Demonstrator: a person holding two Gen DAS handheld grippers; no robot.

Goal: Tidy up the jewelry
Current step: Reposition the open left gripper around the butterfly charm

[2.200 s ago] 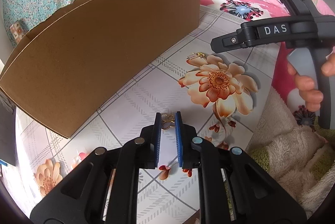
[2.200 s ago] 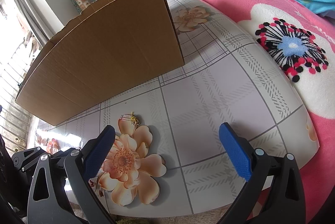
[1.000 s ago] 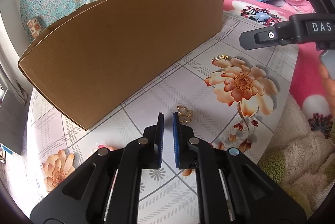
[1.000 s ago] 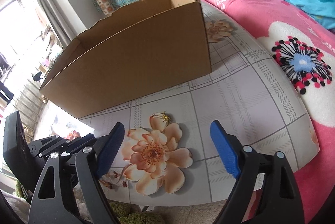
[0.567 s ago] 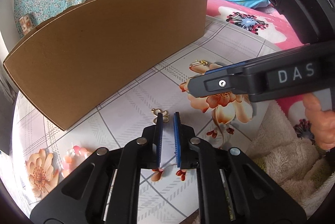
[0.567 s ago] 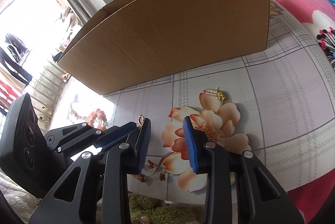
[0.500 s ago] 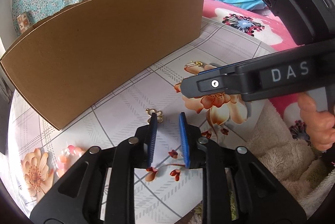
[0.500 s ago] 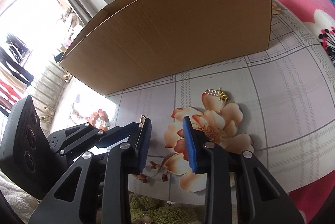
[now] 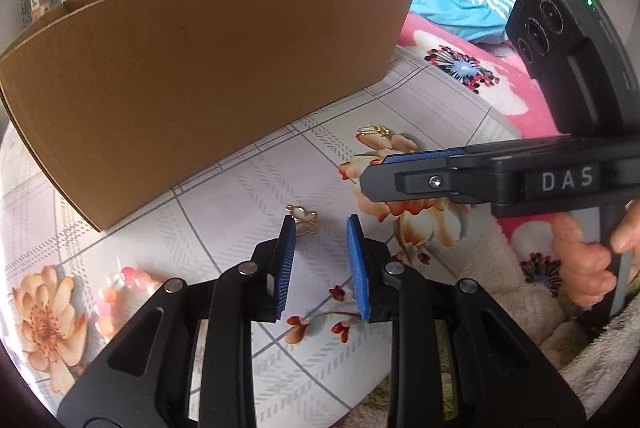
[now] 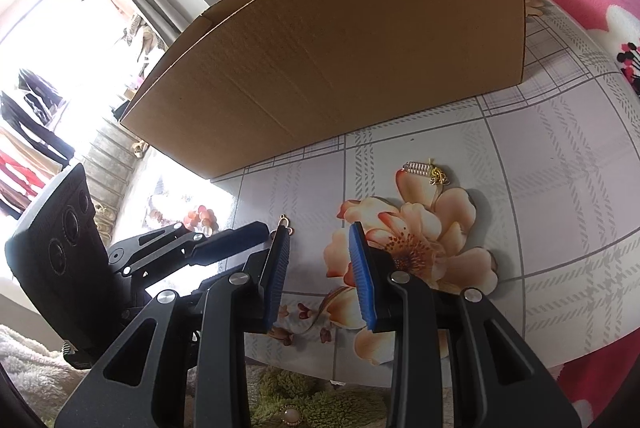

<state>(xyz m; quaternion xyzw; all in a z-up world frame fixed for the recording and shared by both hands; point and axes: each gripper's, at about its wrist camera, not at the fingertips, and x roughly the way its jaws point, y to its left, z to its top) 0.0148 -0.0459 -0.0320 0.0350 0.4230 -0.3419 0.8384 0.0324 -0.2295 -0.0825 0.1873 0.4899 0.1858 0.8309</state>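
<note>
Showing only in the right wrist view, a pearl button.

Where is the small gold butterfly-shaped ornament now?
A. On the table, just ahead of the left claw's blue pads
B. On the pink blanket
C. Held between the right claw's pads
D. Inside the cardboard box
A: the gold butterfly-shaped ornament lies on the table just beyond the left claw, whose pads grip nothing.
</note>
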